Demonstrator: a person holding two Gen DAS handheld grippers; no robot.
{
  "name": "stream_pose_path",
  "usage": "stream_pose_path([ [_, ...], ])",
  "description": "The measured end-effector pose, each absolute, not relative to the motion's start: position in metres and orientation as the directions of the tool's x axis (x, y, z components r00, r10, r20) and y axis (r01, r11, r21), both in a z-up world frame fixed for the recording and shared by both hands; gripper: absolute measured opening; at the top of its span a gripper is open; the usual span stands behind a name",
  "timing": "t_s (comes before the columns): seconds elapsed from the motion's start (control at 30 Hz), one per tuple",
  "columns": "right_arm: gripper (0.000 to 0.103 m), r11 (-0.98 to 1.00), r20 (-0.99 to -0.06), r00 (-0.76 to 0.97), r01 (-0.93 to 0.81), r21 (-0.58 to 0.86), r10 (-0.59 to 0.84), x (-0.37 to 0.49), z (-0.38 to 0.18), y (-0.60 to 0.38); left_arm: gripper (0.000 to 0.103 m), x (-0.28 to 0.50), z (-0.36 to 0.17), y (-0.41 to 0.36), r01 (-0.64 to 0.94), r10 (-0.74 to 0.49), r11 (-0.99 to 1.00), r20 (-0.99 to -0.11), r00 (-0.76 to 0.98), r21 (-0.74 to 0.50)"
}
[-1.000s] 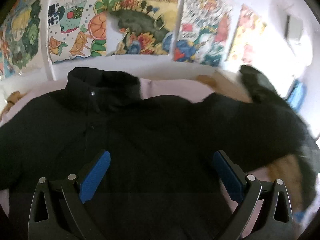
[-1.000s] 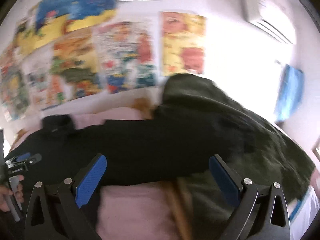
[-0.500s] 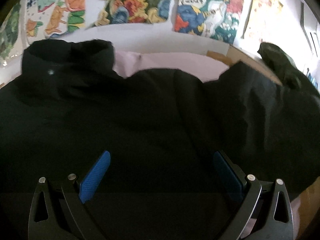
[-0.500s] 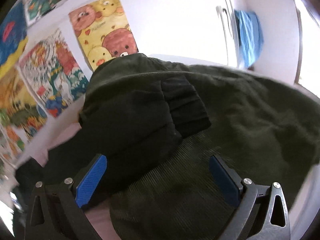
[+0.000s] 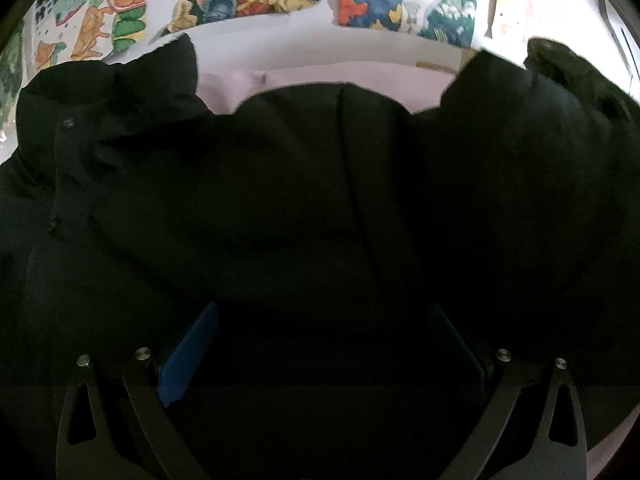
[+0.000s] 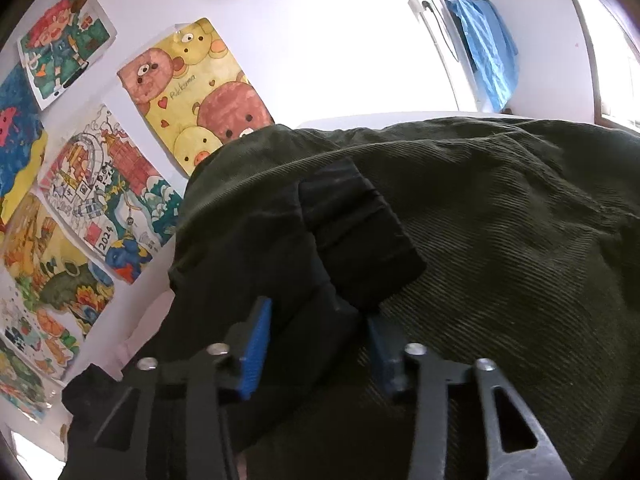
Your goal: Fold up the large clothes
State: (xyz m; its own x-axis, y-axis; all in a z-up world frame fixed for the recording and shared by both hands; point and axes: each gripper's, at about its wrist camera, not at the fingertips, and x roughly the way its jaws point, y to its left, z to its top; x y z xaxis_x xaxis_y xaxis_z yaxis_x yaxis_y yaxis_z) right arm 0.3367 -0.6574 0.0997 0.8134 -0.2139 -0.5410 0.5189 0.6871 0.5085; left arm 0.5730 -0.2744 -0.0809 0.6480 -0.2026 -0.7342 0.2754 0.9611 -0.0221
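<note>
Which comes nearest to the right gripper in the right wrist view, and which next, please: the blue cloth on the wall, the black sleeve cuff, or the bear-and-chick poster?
1. Black sleeve cuff: just ahead of the right gripper, whose jaws are closing on the sleeve behind it.
2. Bear-and-chick poster: on the wall, upper left.
3. Blue cloth: hanging far off, upper right.

My right hand-held gripper, wide apart a second ago, is now closing around the black jacket's sleeve; my left hand-held gripper has dropped closer over the jacket.
</note>
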Motion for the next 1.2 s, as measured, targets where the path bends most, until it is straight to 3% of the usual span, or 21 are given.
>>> stream_pose_path([
  [0.13,0.018,0.690,-0.492,0.850,0.471,0.549,-0.189,0.336,0.103,-0.655,0.102,0.567,-0.050,-0.240,0.274,-0.271,0.955,-0.702,0.659,-0.113],
  [0.27,0.016,0.735,-0.419,0.888,0.410,0.540,-0.188,0.331,0.121,-0.636,0.102,0.565,-0.008,-0.199,0.291,-0.279,0.951,-0.683,0.675,-0.102],
  [0.47,0.016,0.895,-0.309,0.942,0.249,0.371,-0.134,0.341,0.174,-0.546,0.102,0.543,0.046,-0.119,0.261,-0.294,0.954,-0.653,0.698,-0.150],
  [0.67,0.015,0.993,-0.272,0.962,0.018,0.116,0.015,0.372,0.201,-0.416,0.102,0.495,0.067,-0.033,0.286,-0.444,0.893,-0.568,0.693,-0.348],
  [0.97,0.012,0.947,-0.388,0.886,-0.309,-0.091,0.252,0.425,0.152,-0.236,0.102,0.479,0.068,0.066,0.221,-0.479,0.851,-0.534,0.697,-0.476],
  [1.2,0.012,0.847,-0.587,0.746,-0.499,-0.181,0.314,0.451,0.066,-0.134,0.102,0.489,0.049,0.113,0.215,-0.597,0.735,-0.465,0.653,-0.643],
])
